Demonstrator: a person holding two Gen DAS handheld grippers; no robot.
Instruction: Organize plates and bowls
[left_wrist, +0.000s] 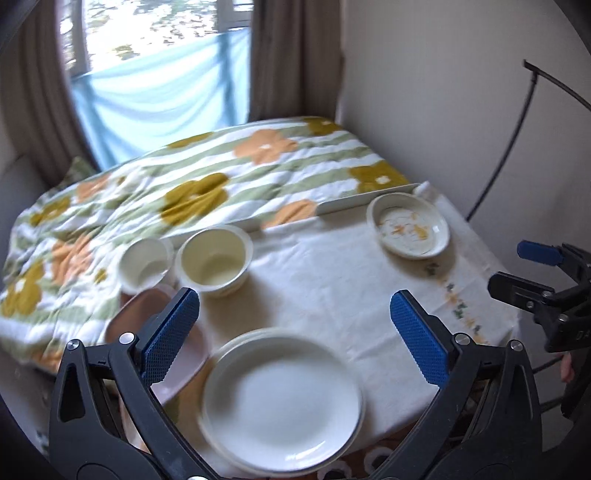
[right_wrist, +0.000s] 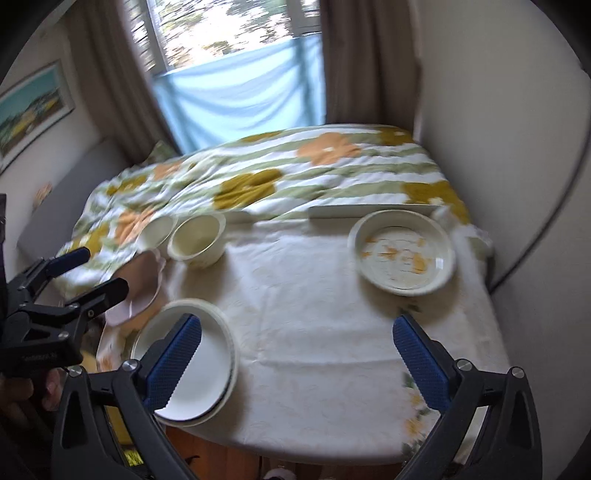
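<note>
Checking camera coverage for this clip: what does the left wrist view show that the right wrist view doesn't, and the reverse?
Left wrist only: the thin black curved rod by the wall. Right wrist only: the framed picture on the wall and a hand gripping the left claw. Both: white plate stack, two cups, pink plate, orange-patterned bowl, floral blanket, window.

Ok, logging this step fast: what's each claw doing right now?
Left claw: open, holding nothing.
Right claw: open, holding nothing.
</note>
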